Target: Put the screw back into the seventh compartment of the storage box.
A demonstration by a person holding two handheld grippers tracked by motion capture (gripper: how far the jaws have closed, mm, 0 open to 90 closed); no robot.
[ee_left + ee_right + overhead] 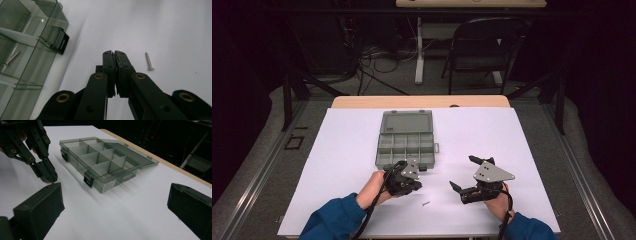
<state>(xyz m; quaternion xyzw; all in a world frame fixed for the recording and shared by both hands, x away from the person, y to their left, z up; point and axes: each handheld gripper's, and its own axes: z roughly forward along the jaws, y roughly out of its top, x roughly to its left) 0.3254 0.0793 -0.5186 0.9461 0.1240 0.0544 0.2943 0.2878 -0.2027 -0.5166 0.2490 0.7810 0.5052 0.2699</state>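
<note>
My left gripper (pixel 114 53) is shut with nothing between its jaws, tips angled down close over the white table. A small silver screw (pixel 149 61) lies loose on the table just right of those tips; in the high view the screw (pixel 426 203) sits near the table's front edge, in front of the left gripper (pixel 417 186). A clear grey compartment box (pixel 406 145) stands open behind it, lid folded back. One screw (pixel 10 60) rests in a near compartment. My right gripper (pixel 112 202) is open and holds nothing, aimed at the box (pixel 100 160) from the right.
White paper (pixel 337 150) covers the table, with a wooden edge (pixel 419 101) at the back. The box's black latches (pixel 59 40) hang open on its front wall. A folding chair (pixel 484 45) and cables stand on the floor beyond the table.
</note>
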